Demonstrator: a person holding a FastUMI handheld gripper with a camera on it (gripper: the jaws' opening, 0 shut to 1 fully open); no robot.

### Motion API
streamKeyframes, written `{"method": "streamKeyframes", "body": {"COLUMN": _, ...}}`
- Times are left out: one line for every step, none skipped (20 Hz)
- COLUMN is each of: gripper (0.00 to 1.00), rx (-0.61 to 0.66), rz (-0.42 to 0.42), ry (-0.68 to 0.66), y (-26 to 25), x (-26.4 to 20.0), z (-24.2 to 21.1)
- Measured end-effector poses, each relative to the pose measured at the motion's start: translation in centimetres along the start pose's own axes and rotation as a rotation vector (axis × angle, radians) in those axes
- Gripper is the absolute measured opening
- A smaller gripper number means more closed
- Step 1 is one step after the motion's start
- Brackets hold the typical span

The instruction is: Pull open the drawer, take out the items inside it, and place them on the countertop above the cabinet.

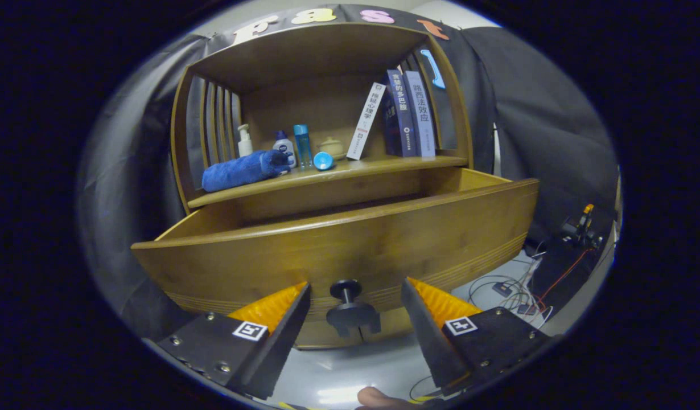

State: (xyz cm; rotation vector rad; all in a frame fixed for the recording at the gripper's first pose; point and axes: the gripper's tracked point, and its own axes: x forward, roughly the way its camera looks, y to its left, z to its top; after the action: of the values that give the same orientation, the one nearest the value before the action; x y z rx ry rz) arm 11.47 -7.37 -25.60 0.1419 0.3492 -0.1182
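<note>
- Drawer [350,239]: seen pulled well out from the cabinet [327,57], front panel towards the camera, tilted slightly (fisheye bend allowed for). Interior is hidden behind the front panel; contents cannot be told.
- Knob [350,307]: dark, set at centre-bottom of the drawer front, between the two fingers but apart from both.
- Gripper [355,296]: released; fingers spread wide either side of the knob, nothing pressed or held. Fingertips near the drawer front; contact cannot be confirmed.
- Countertop [384,165]: shelf surface directly above the drawer. Already occupied by a rolled blue towel [245,169], pump bottle [245,141], small white bottle [284,147], blue bottle [303,145], blue cap [323,161], small lidded pot [331,147], and books [404,114] leaning at the far side.
- Step judged: opening done or nearly; item removal not yet begun.
- Risks:
  - Drawer is far out; further pull could drop it off its runners or tip the unit fwd.
  - Reach-in is blind from this angle; fingers could strike the front edge or miss the items.
  - Free space on countertop is limited to the gap between cap/pot and books, plus the front edge; placing there could knock bottles over or topple the leaning book.
  - Loose cables [515,293] on the floor beside the cabinet: snag hazard for the person.
</note>
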Motion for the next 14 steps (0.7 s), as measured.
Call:
{"method": "streamKeyframes", "body": {"gripper": 0.98, "rx": 0.004, "rz": 0.014, "ry": -0.013, "y": 0.2, "x": 0.4, "z": 0.6}}
{"method": "streamKeyframes", "body": {"gripper": 0.98, "rx": -0.015, "rz": 0.029, "ry": 0.016, "y": 0.5, "x": 0.6, "z": 0.3}}
{"method": "streamKeyframes", "body": {"gripper": 0.98, "rx": -0.011, "rz": 0.036, "ry": 0.002, "y": 0.5, "x": 0.7, "z": 0.6}}
{"method": "streamKeyframes", "body": {"gripper": 0.99, "rx": -0.012, "rz": 0.043, "ry": 0.001, "y": 0.6, "x": 1.6, "z": 0.7}}
{"method": "streamKeyframes", "body": {"gripper": 0.98, "rx": -0.011, "rz": 0.048, "ry": 0.003, "y": 0.9, "x": 1.5, "z": 0.5}}
{"method": "streamKeyframes", "body": {"gripper": 0.98, "rx": -0.012, "rz": 0.051, "ry": -0.003, "y": 1.1, "x": 1.8, "z": 0.8}}
{"method": "streamKeyframes", "body": {"gripper": 0.98, "rx": -0.022, "rz": 0.051, "ry": 0.0, "y": 1.2, "x": 2.4, "z": 0.8}}
{"method": "streamKeyframes", "body": {"gripper": 0.98, "rx": -0.031, "rz": 0.051, "ry": -0.006, "y": 1.2, "x": 2.9, "z": 1.2}}
{"method": "streamKeyframes", "body": {"gripper": 0.98, "rx": -0.038, "rz": 0.053, "ry": -0.006, "y": 1.3, "x": 3.5, "z": 1.2}}
{"method": "streamKeyframes", "body": {"gripper": 0.98, "rx": -0.041, "rz": 0.054, "ry": -0.011, "y": 1.4, "x": 4.0, "z": 1.5}}
{"method": "streamKeyframes", "body": {"gripper": 0.98, "rx": -0.041, "rz": 0.057, "ry": -0.017, "y": 1.4, "x": 4.7, "z": 1.6}}
{"method": "streamKeyframes", "body": {"gripper": 0.98, "rx": -0.038, "rz": 0.061, "ry": -0.023, "y": 1.5, "x": 5.3, "z": 1.9}}
{"method": "streamKeyframes", "body": {"gripper": 0.98, "rx": -0.038, "rz": 0.063, "ry": -0.023, "y": 1.6, "x": 6.0, "z": 2.0}}
{"method": "streamKeyframes", "body": {"gripper": 0.98, "rx": -0.044, "rz": 0.063, "ry": -0.026, "y": 1.7, "x": 6.7, "z": 2.1}}
